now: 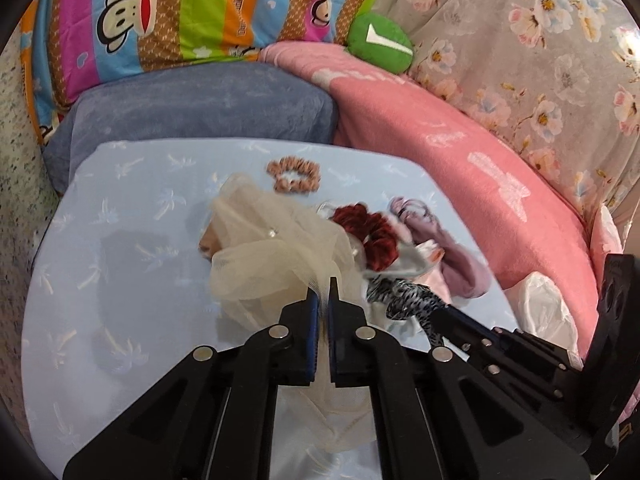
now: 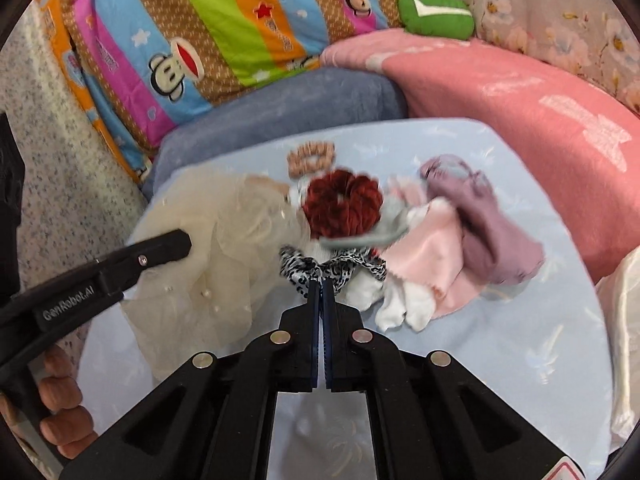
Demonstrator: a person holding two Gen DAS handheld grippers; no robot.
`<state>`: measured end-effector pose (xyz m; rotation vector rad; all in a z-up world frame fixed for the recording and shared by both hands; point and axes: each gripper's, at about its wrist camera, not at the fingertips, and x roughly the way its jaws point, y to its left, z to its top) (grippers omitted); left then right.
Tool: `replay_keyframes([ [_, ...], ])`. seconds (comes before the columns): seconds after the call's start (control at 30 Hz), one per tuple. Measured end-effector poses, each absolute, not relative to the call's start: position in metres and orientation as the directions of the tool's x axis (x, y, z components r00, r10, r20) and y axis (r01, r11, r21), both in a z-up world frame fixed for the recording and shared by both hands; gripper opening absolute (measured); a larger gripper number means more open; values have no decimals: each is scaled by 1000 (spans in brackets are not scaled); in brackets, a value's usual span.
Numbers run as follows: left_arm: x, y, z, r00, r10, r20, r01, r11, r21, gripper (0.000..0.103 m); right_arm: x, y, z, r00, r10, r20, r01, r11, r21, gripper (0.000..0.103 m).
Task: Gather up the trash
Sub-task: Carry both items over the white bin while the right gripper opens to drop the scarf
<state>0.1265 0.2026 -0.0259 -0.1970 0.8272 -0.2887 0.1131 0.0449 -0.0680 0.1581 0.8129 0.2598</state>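
The left hand-held gripper [image 1: 324, 292] is clamped tight on the cream tulle scrunchie [image 1: 260, 252], pinching its gauzy edge. Just right of that tulle, the right hand-held gripper [image 2: 321, 286] is closed on the leopard-print scrunchie [image 2: 320, 268]. Behind the tulle's right side sits the dark red velvet scrunchie [image 2: 340, 208], and farther back a small pink scrunchie [image 2: 311, 156] lies alone on the pale blue bench [image 2: 520, 340]. Further right of the tulle, beyond the red one, pink and mauve cloths [image 2: 460, 248] are heaped. A hand [image 2: 60, 408] grips the left tool's handle.
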Motion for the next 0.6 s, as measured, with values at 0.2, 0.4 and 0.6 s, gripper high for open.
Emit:
replay_keyframes([
  [0.2,112,182,16,692,-359,-626,244,933,-266,3,95,15,-6,739,286,-610,-158,954,256,1],
  [0.4,101,152,48,709,-421,-566,336,907,-254,4,76,-21,43,810,241,-534,-124,961,246,1],
  [0.6,93,107,69,689,-492,-532,433,868,-243,4,53,-82,71,854,166,-493,-38,965,258,1],
])
